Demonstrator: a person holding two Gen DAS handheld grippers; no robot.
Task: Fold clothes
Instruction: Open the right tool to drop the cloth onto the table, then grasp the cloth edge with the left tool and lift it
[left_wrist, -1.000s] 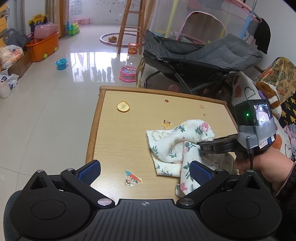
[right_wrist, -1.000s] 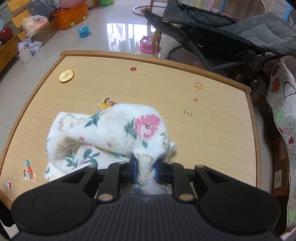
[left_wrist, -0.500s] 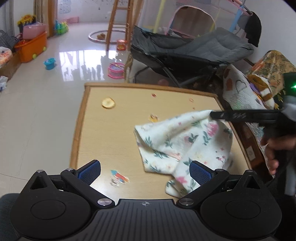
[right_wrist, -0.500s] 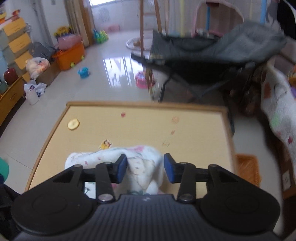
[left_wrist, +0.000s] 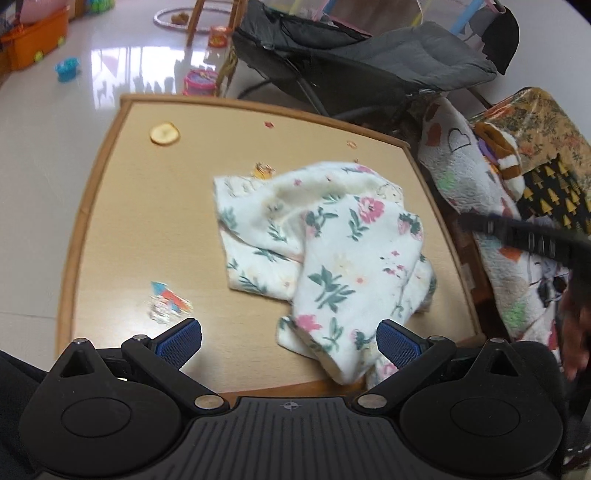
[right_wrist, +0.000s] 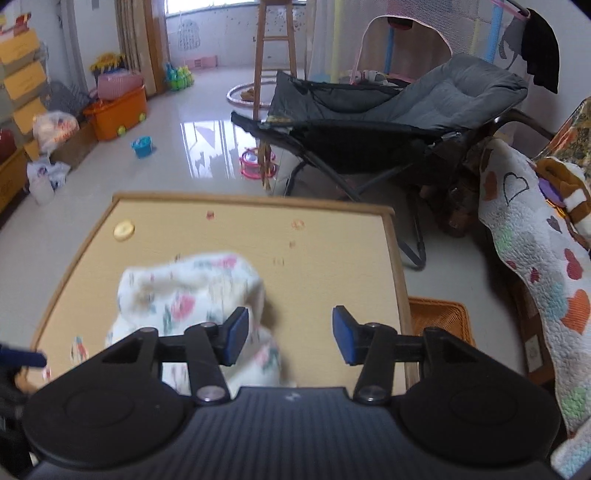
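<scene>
A white floral garment (left_wrist: 325, 247) lies crumpled on the wooden table (left_wrist: 140, 229), toward its right and near edge; it also shows blurred in the right wrist view (right_wrist: 192, 295). My left gripper (left_wrist: 290, 343) is open and empty, hovering over the near table edge with the garment's near corner between its fingers. My right gripper (right_wrist: 288, 334) is open and empty, raised above the garment's right side. In the left wrist view one black finger of the right gripper (left_wrist: 517, 230) shows off the table's right edge.
A round slice (left_wrist: 164, 133) and several stickers (left_wrist: 168, 301) lie on the table. A grey reclining chair (right_wrist: 388, 122) stands behind it. A quilt-draped seat (right_wrist: 535, 258) and an orange basket (right_wrist: 439, 317) are at the right. Toys and an orange bin (right_wrist: 118, 110) stand on the floor.
My right gripper has let go of the garment, opened and lifted back to the right. The garment has dropped flatter onto the table. My left gripper has stayed open.
</scene>
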